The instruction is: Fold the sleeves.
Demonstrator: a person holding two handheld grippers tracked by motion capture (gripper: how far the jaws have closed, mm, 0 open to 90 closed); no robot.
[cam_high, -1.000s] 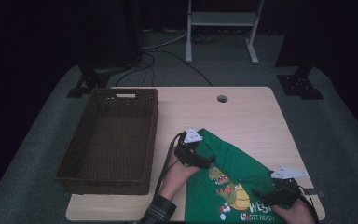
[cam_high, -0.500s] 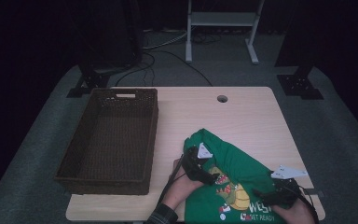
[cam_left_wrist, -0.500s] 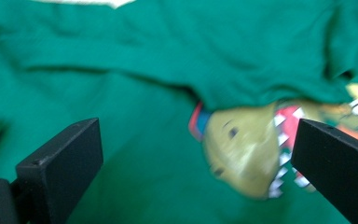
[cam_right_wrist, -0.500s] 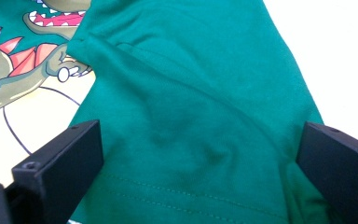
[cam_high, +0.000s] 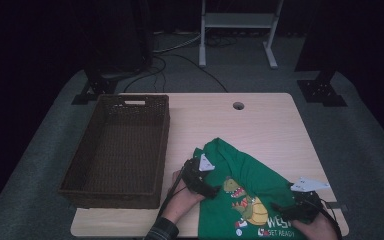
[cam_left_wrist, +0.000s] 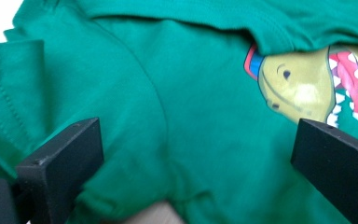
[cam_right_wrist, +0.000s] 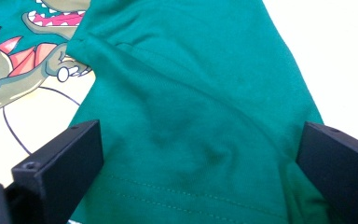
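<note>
Moved from the green shirt [cam_high: 250,187]'s top edge toward 5 o'clock onto the cloth: left tongs [cam_high: 211,191], wide, gripping nothing; right tongs [cam_high: 278,208] wide at the surface [cam_high: 260,125]'s 5 o'clock; likely folding next

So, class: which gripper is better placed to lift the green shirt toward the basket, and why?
Probably the left gripper: open over the green shirt, it sits nearer the basket than the right gripper.
</note>
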